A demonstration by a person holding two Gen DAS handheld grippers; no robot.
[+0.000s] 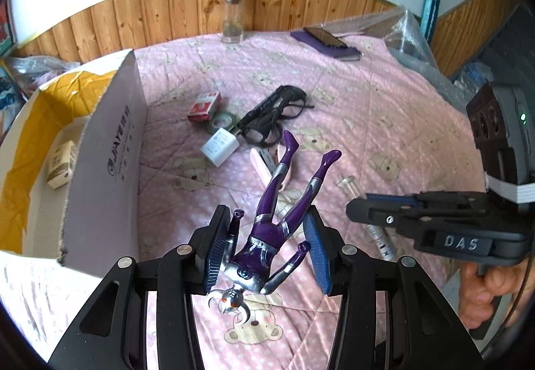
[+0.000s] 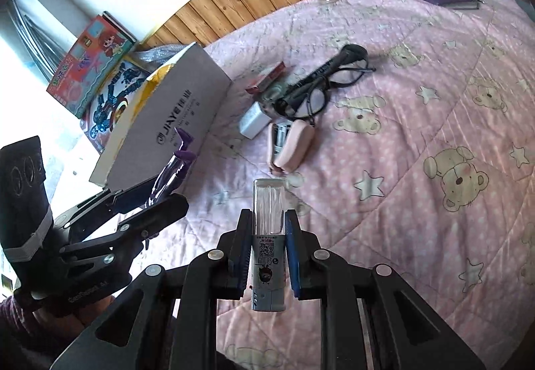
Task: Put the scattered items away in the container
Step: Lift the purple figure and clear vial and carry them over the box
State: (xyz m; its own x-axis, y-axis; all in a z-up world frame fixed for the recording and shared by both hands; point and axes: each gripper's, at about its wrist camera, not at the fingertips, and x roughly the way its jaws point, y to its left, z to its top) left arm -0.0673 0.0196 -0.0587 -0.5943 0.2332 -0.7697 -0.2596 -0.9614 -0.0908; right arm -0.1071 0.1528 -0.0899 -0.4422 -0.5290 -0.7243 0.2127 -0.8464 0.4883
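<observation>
My left gripper is shut on a purple and silver toy figure, its pads pressing the figure's arms. The figure hangs above the pink bedspread, head toward the camera and legs pointing away. To the left stands the open cardboard box with a small beige carton inside. My right gripper is shut on a small tube with a clear cap, held above the bedspread. In the right wrist view the left gripper and the figure's legs are in front of the box.
Between the box and the grippers lie a red packet, a tape roll, a white charger, black glasses and a pink stapler. A glass jar, a purple notebook and bubble wrap are at the far side.
</observation>
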